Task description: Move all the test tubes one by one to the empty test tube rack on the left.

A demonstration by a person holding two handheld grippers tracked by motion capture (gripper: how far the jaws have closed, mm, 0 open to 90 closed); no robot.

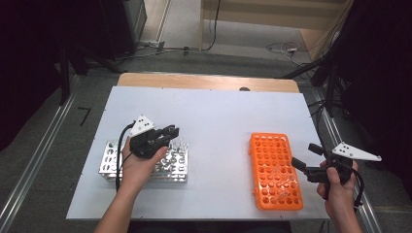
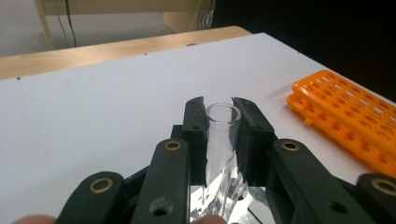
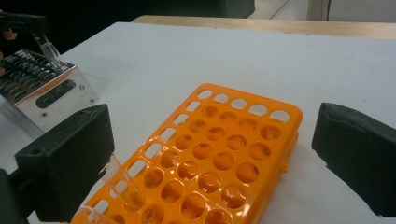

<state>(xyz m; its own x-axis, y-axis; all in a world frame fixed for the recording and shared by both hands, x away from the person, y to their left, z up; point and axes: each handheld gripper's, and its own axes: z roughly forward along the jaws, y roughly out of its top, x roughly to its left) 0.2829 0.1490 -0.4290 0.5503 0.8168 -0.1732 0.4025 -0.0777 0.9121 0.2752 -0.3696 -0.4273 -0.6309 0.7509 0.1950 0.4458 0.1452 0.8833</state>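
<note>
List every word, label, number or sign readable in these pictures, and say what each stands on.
None: no readable text.
The orange rack, the metal rack and the clear tube held in the left gripper bear no lettering that I can make out.
A dark angular mark on the floor left of the table has no readable form.
</note>
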